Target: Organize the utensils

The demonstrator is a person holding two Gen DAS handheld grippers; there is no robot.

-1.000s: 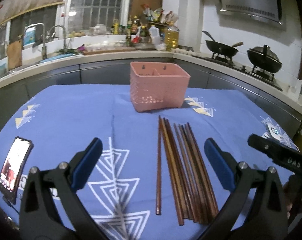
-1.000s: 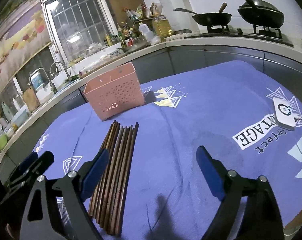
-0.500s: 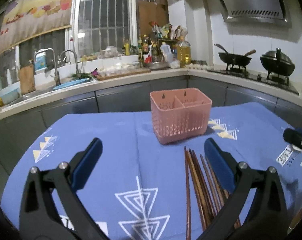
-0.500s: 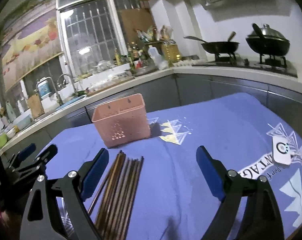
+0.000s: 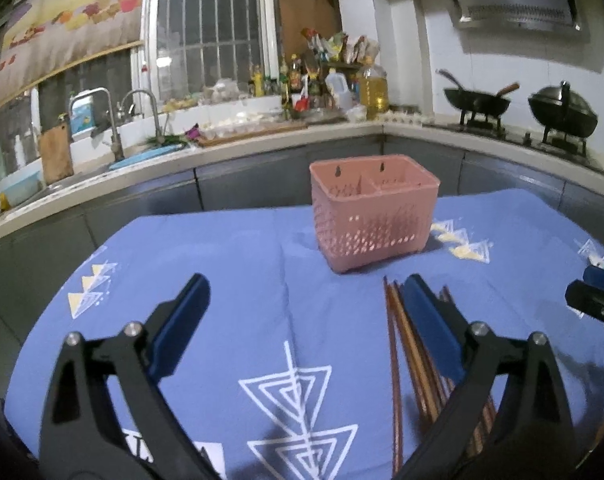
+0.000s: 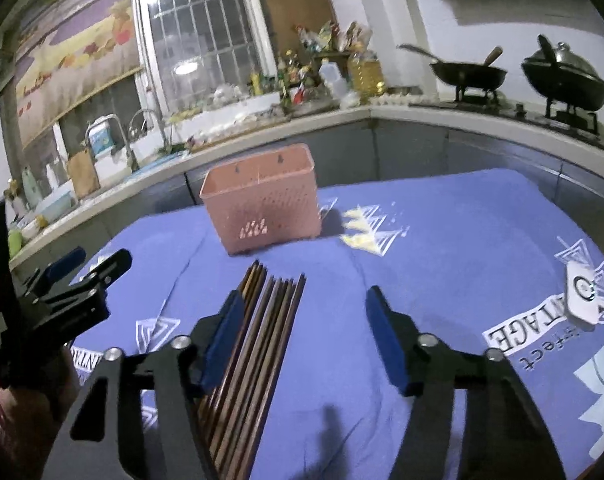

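Note:
A pink slotted utensil basket (image 5: 373, 216) (image 6: 262, 200) with two compartments stands upright on the blue cloth. In front of it, several brown wooden chopsticks (image 5: 397, 340) (image 6: 262, 340) lie side by side. My left gripper (image 5: 305, 286) (image 6: 100, 258) is open and holds nothing; its right finger (image 5: 429, 320) covers part of the chopsticks. My right gripper (image 6: 305, 300) (image 5: 593, 300) hovers over the near ends of the chopsticks. Its jaws are closing, they grip nothing, and its left finger (image 6: 222, 332) overlaps the bundle in the picture.
The blue patterned cloth (image 5: 222, 264) covers the table. A small white device (image 6: 581, 296) lies at its right side. A hand (image 6: 22, 400) holds the left gripper. Behind the table runs a counter with a sink tap (image 5: 110, 120), bottles and two woks (image 6: 465, 72).
Both cameras have tilted up, so the basket and the chopsticks sit lower in view. The right gripper's jaws stand narrower than before. The phone has left the left wrist view.

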